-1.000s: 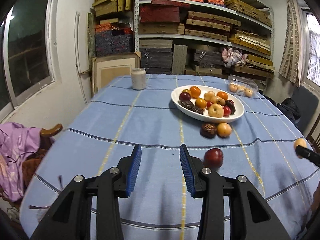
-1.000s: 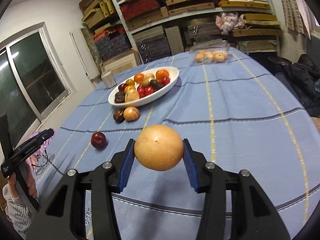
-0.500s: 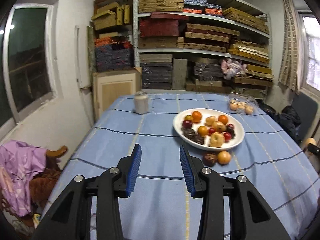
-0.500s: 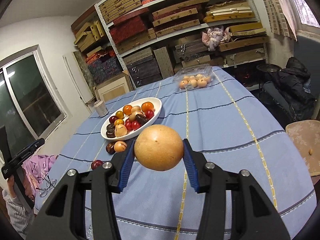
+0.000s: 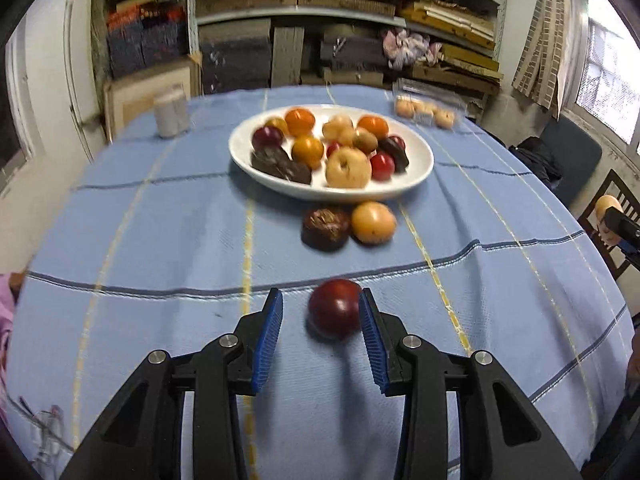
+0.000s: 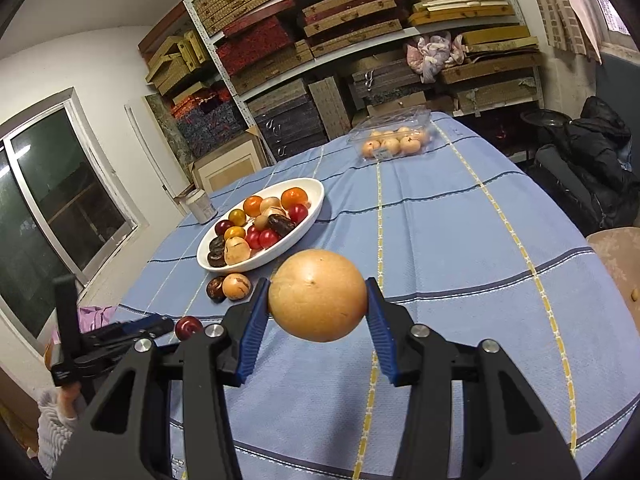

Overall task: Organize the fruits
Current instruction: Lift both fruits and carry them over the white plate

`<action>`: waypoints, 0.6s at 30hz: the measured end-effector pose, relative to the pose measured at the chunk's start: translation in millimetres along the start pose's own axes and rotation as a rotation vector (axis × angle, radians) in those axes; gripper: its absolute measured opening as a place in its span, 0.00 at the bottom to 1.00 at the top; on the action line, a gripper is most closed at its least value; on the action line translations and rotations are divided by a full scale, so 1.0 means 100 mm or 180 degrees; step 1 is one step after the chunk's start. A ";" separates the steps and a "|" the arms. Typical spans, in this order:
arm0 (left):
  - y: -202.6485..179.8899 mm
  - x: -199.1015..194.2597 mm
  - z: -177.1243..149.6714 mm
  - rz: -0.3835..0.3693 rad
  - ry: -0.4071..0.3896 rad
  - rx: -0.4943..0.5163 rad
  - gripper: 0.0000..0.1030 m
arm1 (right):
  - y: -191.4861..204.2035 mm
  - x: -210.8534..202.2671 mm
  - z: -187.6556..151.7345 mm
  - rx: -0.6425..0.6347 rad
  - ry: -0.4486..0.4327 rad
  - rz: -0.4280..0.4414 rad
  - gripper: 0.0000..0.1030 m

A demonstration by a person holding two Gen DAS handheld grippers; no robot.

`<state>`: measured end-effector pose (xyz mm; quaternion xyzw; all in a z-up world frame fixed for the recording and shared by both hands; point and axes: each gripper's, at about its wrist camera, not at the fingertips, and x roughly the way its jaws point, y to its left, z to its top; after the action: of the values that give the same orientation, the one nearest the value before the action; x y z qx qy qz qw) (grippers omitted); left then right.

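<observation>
1. At the far left of the desk [image 5: 160, 216], which carries a blue cloth with yellow and dark lines, a pale jar [image 5: 171, 111] stands near the back edge.
2. The left gripper [image 5: 320, 322] is low over the cloth with its fingers wide apart. A dark red plum [image 5: 335, 313] lies on the cloth between them, close to the right blue pad [image 5: 372, 344] and apart from the left one; whether it touches the right pad I cannot tell.
3. Behind the plum, a dark brown fruit [image 5: 325, 228] and a tan fruit [image 5: 373, 222] lie side by side, just in front of the white oval plate [image 5: 248, 160], which holds many mixed fruits.
4. Further back on the right there is a clear plastic box [image 6: 394, 138] with pale round fruits inside.
5. The right gripper [image 6: 318, 308] is above the desk, and its fingers are closed on a large yellow-orange fruit [image 6: 318, 302], which is held in the air.
</observation>
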<state>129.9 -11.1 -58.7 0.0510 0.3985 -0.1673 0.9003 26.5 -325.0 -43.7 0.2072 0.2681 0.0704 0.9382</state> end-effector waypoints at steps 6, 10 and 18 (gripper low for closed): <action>-0.10 0.22 0.04 0.0011 0.0109 0.0042 0.42 | -0.04 0.11 -0.02 0.0023 0.0058 0.0043 0.45; -0.09 0.34 0.03 0.0030 0.0198 0.0025 0.42 | -0.06 0.14 -0.03 0.0044 0.0076 0.0059 0.45; 0.01 0.34 -0.02 0.0012 0.0194 -0.0066 0.37 | -0.03 0.20 -0.09 0.0031 0.0140 0.0091 0.45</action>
<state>149.9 -18.3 -84.8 0.0474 0.4273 -0.1599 0.8886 38.4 -319.9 -61.2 0.2140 0.2860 0.0871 0.9300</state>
